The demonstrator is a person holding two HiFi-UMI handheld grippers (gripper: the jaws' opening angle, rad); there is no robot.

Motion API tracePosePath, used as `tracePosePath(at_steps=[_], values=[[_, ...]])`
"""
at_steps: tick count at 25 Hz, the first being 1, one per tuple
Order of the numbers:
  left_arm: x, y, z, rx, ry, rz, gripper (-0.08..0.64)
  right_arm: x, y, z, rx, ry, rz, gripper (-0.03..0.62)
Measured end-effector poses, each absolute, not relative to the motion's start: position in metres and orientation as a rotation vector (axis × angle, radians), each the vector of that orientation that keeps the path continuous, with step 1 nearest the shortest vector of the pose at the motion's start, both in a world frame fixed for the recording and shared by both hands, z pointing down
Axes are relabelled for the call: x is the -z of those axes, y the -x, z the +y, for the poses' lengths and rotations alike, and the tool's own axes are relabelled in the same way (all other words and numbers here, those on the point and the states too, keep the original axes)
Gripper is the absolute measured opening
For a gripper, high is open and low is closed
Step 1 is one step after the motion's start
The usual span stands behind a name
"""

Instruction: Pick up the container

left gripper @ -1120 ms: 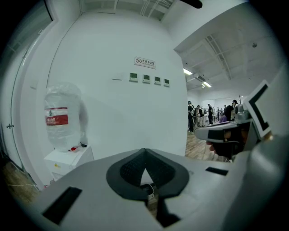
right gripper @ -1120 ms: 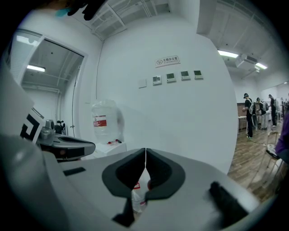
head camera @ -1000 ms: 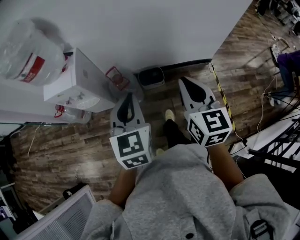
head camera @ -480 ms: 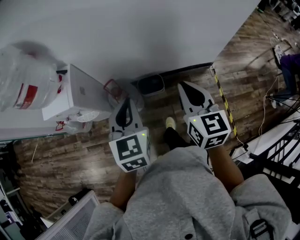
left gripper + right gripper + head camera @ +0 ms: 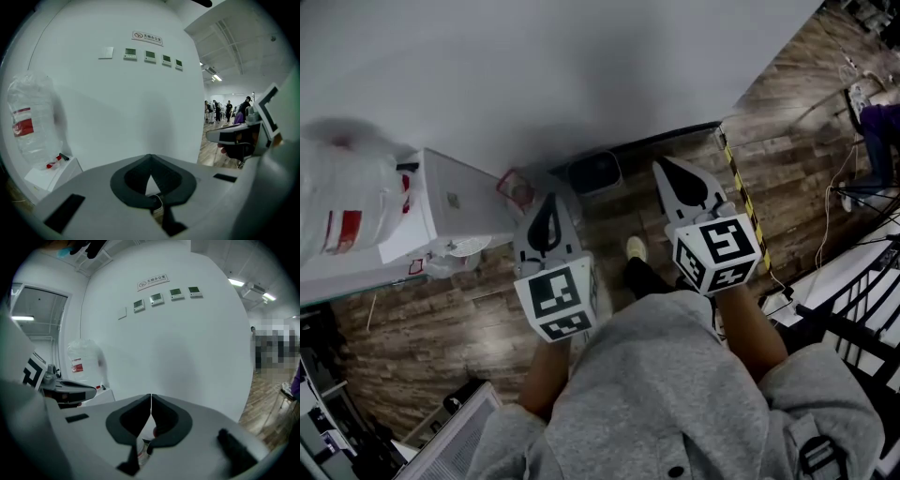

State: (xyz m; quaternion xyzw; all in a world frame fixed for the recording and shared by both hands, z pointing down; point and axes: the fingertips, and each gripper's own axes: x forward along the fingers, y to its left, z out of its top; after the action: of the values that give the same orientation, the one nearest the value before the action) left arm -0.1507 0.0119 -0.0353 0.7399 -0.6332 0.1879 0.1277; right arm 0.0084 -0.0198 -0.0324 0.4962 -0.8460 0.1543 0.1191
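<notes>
A small dark container with a pale rim (image 5: pixel 593 172) sits on the wooden floor against the white wall. Left of it lies a clear plastic item with a red label (image 5: pixel 517 187). My left gripper (image 5: pixel 546 202) hangs shut and empty just short of that plastic item. My right gripper (image 5: pixel 675 169) is also shut and empty, to the right of the container and above the floor. In the left gripper view the jaws (image 5: pixel 150 157) meet at their tips; in the right gripper view the jaws (image 5: pixel 151 397) touch along a thin line. Both point at the bare wall.
A white water dispenser (image 5: pixel 450 202) with a big clear bottle (image 5: pixel 342 202) stands left, also seen as the bottle (image 5: pixel 33 126) and the bottle (image 5: pixel 84 363). Yellow-black tape (image 5: pixel 736 178) marks the wall corner. A black frame (image 5: pixel 853 309) and cables lie right; a white rack (image 5: pixel 450 441) is lower left.
Both grippers have moved on toward the wall together, still shut. In the head view the dispenser and bottle have slid left and the container sits a little lower.
</notes>
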Motion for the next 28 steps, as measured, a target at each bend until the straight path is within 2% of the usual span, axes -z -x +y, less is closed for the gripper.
tracePosePath(at_steps=[28], values=[[0.006, 0.071, -0.09, -0.735, -2.224, -1.694, 0.014, 0.008, -0.084, -0.116, -0.553, -1.515, -2.429, 0.025]])
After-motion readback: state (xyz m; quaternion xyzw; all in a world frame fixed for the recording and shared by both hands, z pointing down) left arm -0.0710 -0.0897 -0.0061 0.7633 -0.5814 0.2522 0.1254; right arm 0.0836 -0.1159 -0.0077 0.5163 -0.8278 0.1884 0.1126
